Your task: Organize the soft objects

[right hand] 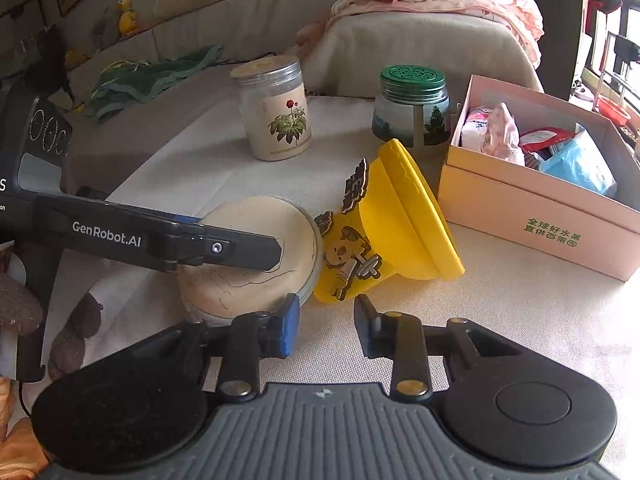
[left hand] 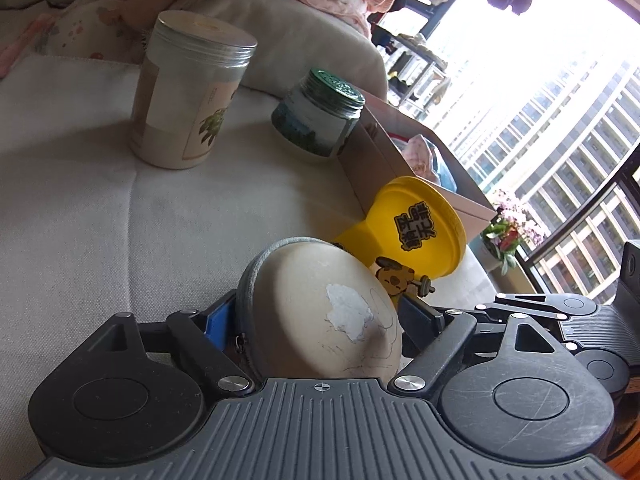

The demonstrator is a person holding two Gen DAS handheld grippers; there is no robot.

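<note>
Round beige zippered soft case (left hand: 328, 316) (right hand: 256, 252) lying on the pale cushioned sofa seat (left hand: 80, 220) (right hand: 500, 320), being gripped by left claw (left hand: 320, 320) (right hand: 276, 246), touching toppled yellow plastic cup (left hand: 416, 228) (right hand: 392, 220); right claw (right hand: 326, 326) hovering released just beside; pink cardboard box (right hand: 532, 216) nearby.

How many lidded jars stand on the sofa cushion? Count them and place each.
2. The tall silver-lidded jar stands mid-cushion; the green-lidded jar stands right of it, beside the pink box. Others may be hidden.

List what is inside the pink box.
The pink box is open. Inside it are a pale pink soft bundle, a red-and-white packet and a light blue packet. Whatever lies beneath them is covered.
</note>
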